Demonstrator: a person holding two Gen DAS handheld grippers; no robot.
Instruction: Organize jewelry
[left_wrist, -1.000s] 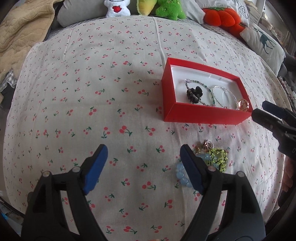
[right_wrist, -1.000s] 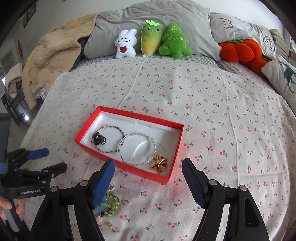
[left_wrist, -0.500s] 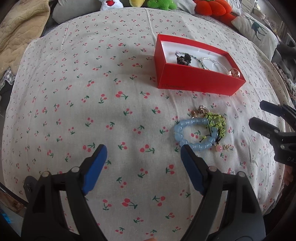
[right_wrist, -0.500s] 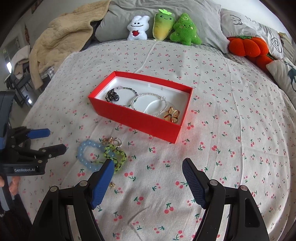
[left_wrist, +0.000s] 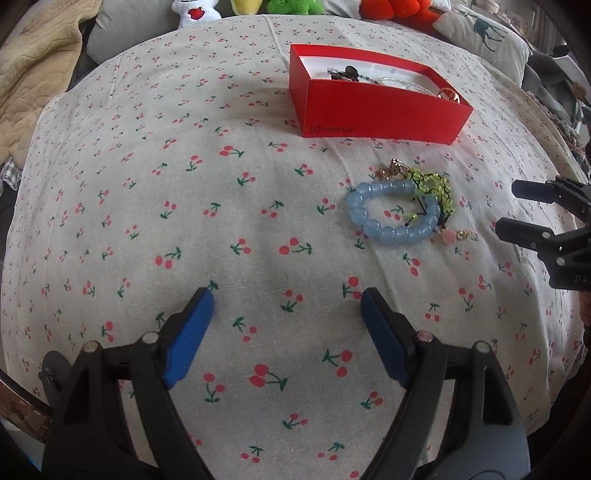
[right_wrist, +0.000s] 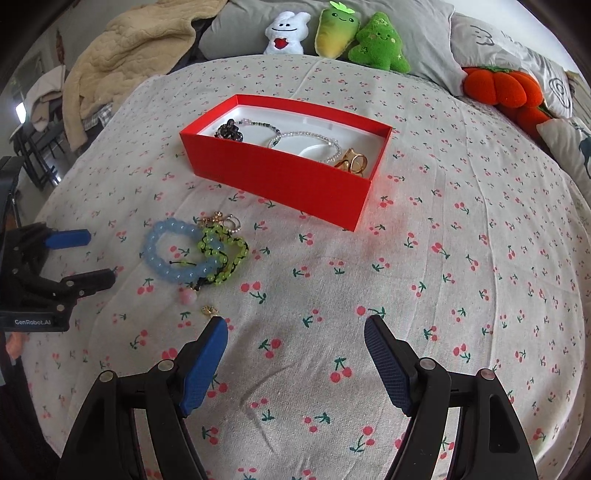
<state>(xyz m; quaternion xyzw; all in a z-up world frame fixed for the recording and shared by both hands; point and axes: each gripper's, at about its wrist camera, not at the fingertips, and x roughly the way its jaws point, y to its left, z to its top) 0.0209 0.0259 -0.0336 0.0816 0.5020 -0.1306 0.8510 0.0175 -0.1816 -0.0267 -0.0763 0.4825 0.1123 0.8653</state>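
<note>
A red box (left_wrist: 376, 107) (right_wrist: 280, 177) with a white lining sits on the cherry-print cloth; it holds a dark hair clip (right_wrist: 229, 131), beaded necklaces (right_wrist: 306, 138) and a gold piece (right_wrist: 352, 161). In front of it on the cloth lie a light blue bead bracelet (left_wrist: 384, 218) (right_wrist: 166, 254), a green bead bracelet (left_wrist: 437, 190) (right_wrist: 225, 251), gold rings (right_wrist: 225, 220) and a pink charm (right_wrist: 186, 295). My left gripper (left_wrist: 286, 314) (right_wrist: 81, 256) is open and empty, left of the pile. My right gripper (right_wrist: 295, 332) (left_wrist: 513, 208) is open and empty, right of it.
Plush toys stand at the far edge: white (right_wrist: 286, 33), yellow (right_wrist: 336, 27), green (right_wrist: 378, 44) and an orange pumpkin (right_wrist: 502, 86). A beige blanket (right_wrist: 129, 44) is heaped at the far left. Grey pillows (right_wrist: 491, 40) lie behind.
Both grippers have pulled back and lowered toward the near side; the box now looks farther off and the bracelet pile has come into full view between the grippers. Both stay open.
</note>
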